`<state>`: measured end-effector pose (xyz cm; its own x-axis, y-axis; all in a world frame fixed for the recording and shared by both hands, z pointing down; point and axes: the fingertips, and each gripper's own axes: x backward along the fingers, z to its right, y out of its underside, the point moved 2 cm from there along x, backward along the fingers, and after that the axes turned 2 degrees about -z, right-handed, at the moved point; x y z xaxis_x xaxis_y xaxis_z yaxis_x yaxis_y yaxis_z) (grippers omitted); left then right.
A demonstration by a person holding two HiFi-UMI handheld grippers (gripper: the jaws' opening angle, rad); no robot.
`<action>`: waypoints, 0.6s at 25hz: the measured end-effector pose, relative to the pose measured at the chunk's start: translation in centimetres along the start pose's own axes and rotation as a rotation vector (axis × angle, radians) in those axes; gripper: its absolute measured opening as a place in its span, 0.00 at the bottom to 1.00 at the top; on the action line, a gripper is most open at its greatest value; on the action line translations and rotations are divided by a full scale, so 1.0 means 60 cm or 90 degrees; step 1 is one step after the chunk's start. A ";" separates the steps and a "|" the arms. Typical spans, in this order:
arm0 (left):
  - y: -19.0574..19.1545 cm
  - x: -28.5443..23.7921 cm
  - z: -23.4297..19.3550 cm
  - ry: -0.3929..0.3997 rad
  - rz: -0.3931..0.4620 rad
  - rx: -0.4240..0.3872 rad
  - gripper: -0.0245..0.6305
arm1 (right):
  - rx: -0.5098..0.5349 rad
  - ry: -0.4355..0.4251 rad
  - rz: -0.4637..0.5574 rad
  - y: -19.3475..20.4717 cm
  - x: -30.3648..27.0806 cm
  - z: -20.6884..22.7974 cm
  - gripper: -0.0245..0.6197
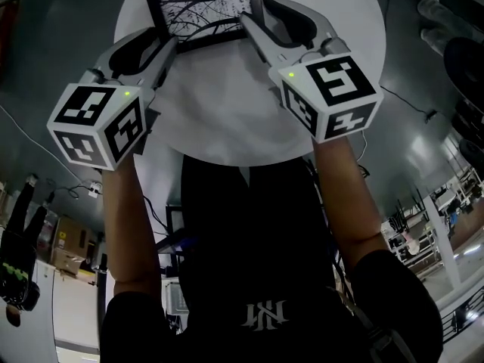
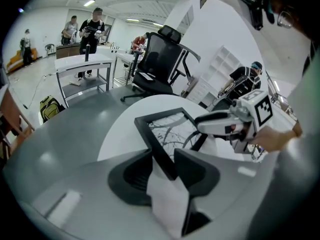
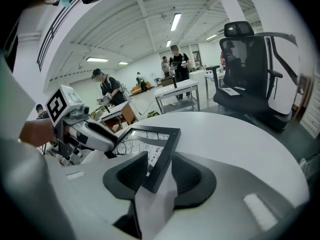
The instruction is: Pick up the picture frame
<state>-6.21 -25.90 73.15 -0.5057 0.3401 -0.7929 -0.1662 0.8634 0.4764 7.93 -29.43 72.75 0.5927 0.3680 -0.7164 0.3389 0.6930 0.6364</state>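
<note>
A black picture frame (image 1: 200,10) with a branch print lies on the round white table (image 1: 227,119), at its far side. My left gripper (image 1: 165,36) sits at the frame's near left corner. In the left gripper view the frame's edge (image 2: 167,131) runs between the jaws of that gripper (image 2: 164,156), which stand wide and do not clamp it. My right gripper (image 1: 255,10) is at the right corner. In the right gripper view that corner (image 3: 160,154) lies between its spread jaws (image 3: 160,159). I cannot tell whether the frame rests fully flat.
A black office chair (image 2: 160,59) stands beyond the table, also visible as a chair (image 3: 255,69) at the right. Grey work tables (image 2: 82,66) and several people stand farther back. Cables run over the dark floor (image 1: 423,112).
</note>
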 end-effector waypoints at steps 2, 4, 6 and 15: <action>-0.002 0.001 0.000 0.000 -0.001 0.003 0.24 | 0.008 0.008 -0.009 0.001 -0.002 0.000 0.27; -0.002 0.001 0.000 -0.002 -0.002 0.004 0.24 | 0.018 0.016 -0.019 0.003 -0.005 -0.002 0.27; 0.000 -0.001 0.000 -0.003 -0.005 0.005 0.24 | 0.027 0.023 -0.025 0.007 -0.006 -0.002 0.27; 0.000 -0.002 0.000 -0.026 0.002 0.020 0.23 | 0.027 0.046 -0.018 0.007 -0.007 -0.004 0.26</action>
<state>-6.16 -25.96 73.22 -0.4708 0.3575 -0.8066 -0.1378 0.8732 0.4675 7.66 -29.12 73.23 0.5292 0.3930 -0.7520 0.3861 0.6776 0.6259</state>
